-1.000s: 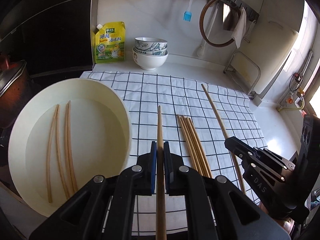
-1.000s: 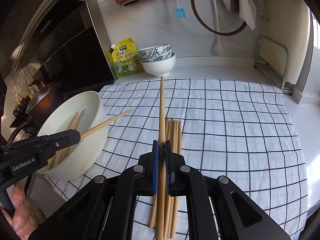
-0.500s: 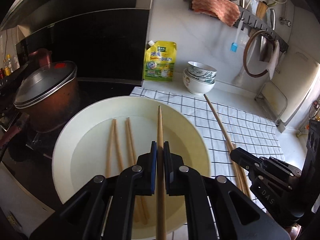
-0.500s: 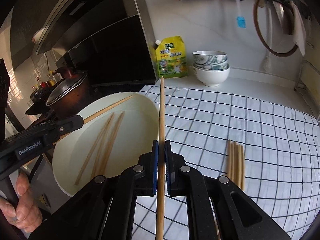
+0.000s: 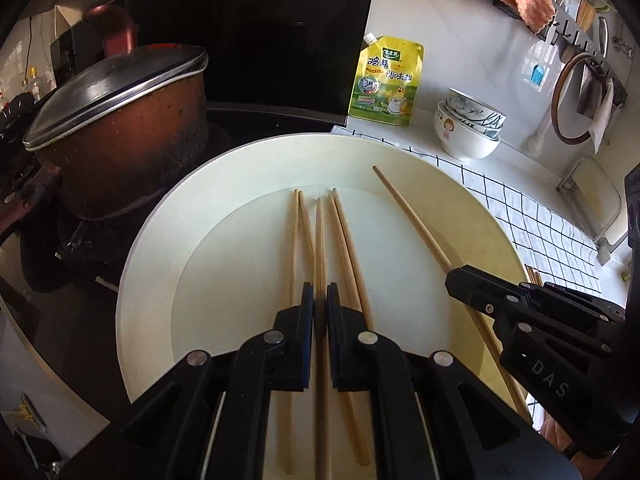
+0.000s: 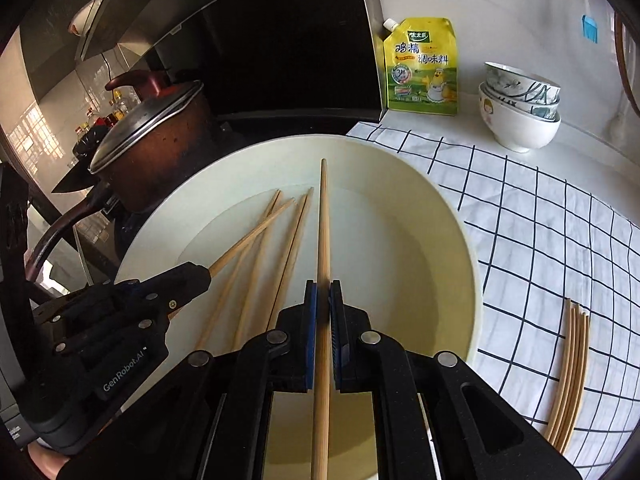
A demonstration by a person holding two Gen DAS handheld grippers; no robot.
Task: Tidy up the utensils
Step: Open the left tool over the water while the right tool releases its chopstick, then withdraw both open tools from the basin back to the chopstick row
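The near ends of both held chopsticks (image 5: pixel 320 240) (image 6: pixel 323 240) are hidden under the claws; the basin's (image 5: pixel 160 240) near rim is covered too.

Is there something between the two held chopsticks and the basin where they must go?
Nothing visible. Each claw, left and right, is shut on a chopstick above the open white basin; only four loose chopsticks lie inside.
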